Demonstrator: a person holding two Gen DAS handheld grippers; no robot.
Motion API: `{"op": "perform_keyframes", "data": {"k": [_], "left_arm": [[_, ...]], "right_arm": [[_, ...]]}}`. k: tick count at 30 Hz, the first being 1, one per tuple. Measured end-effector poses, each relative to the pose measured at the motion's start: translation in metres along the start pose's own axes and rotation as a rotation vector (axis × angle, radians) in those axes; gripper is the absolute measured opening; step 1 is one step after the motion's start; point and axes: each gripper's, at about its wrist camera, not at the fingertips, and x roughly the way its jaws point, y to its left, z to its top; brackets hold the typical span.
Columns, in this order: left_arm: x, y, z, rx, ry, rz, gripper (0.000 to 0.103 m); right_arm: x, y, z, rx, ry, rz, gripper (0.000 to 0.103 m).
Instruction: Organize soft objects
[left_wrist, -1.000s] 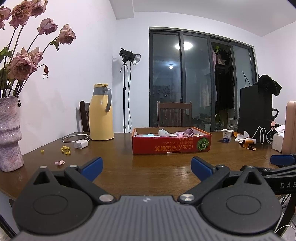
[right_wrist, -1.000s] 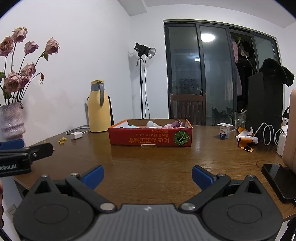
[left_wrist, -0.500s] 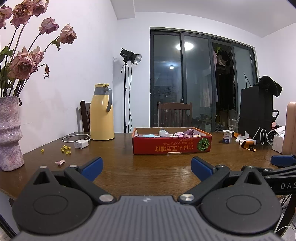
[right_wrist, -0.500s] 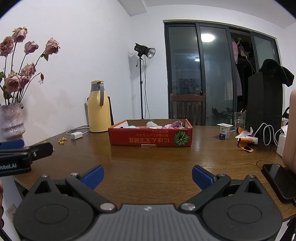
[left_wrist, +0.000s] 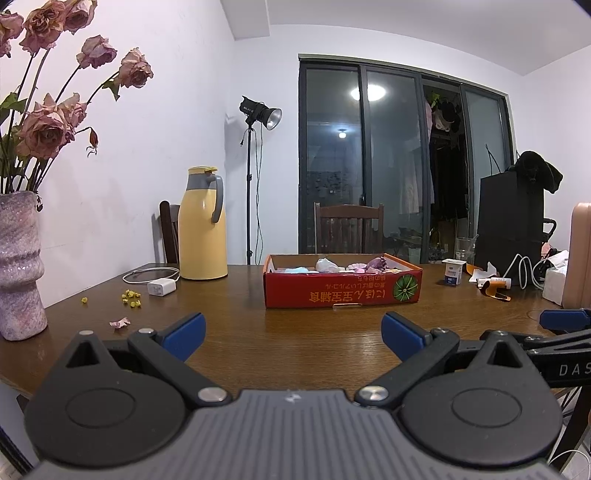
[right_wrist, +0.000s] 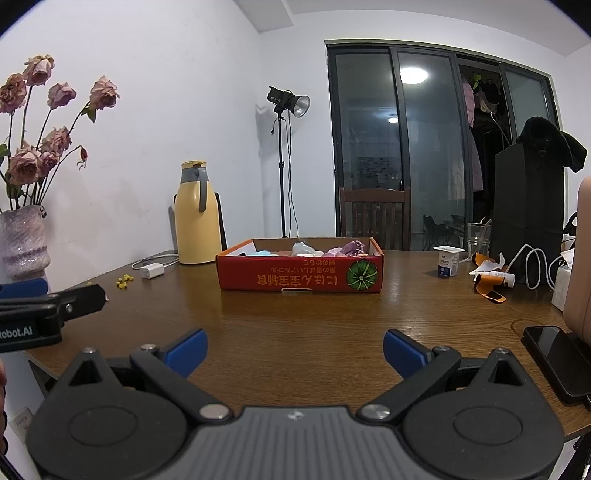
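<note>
From the left wrist view, the left gripper hangs above the near edge of the wooden table, its blue-padded fingers spread wide with nothing between them. Straight ahead, well apart from the fingers, stands a shallow red cardboard box holding the soft objects, pale blue, white, pink and purple lumps that just clear its rim. The bare tabletop between gripper and box is unobstructed. To the left are a yellow thermos jug, a white charger with coiled cable, scattered yellow crumbs, a fallen petal and a mottled vase of dried roses. To the right lie a small yogurt cup, an orange-and-white tube and a white cable. One blue finger of the right gripper pokes in at the right edge.

From the right wrist view, the right gripper also hovers over the table's near edge, fingers wide apart and empty. The red box sits ahead, slightly left of centre, soft items inside. A black phone lies on the table at the right, near the fingers. The left gripper's arm enters from the left. A wooden chair and a studio light on a stand stand behind the table.
</note>
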Motion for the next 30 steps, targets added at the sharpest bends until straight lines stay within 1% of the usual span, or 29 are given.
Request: {"op": "perform_keyframes", "data": {"k": [30], "left_arm": [[-0.0003, -0.0004, 0.0008, 0.006, -0.005, -0.003, 0.103]], "right_arm": [[0.0015, 0.0006, -0.0002, 0.0, 0.001, 0.0, 0.103]]}}
